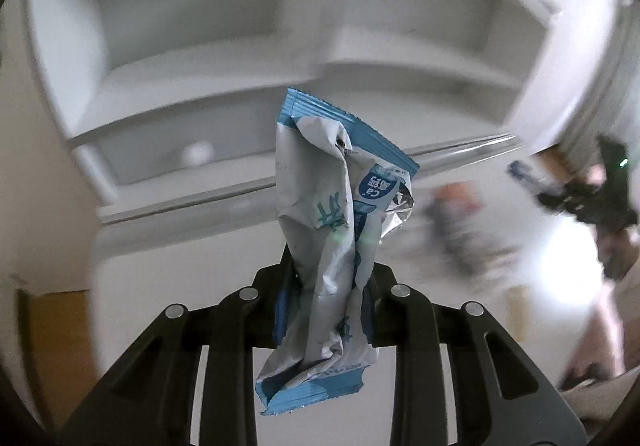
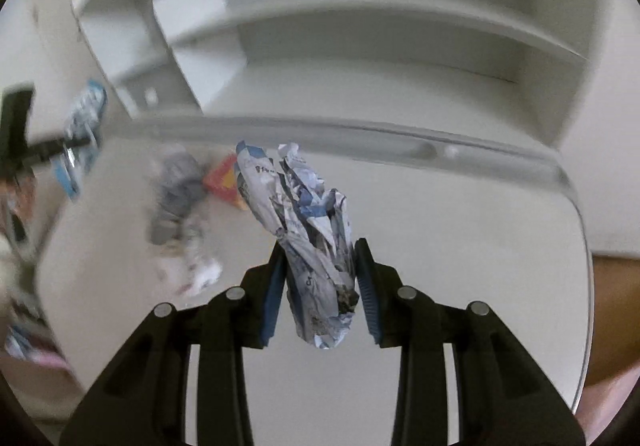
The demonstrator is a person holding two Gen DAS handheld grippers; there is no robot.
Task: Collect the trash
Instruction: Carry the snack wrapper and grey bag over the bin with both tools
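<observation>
White desk with a rounded rim stands below white shelves. Left claw is clamped on a blue-and-white wrapper, held clear above the surface. Right claw is clamped on crumpled paper. Blurred litter lies mid-desk; right of it the desk is bare to the rim.

Left tongs and right tongs each clamp crumpled litter.
</observation>
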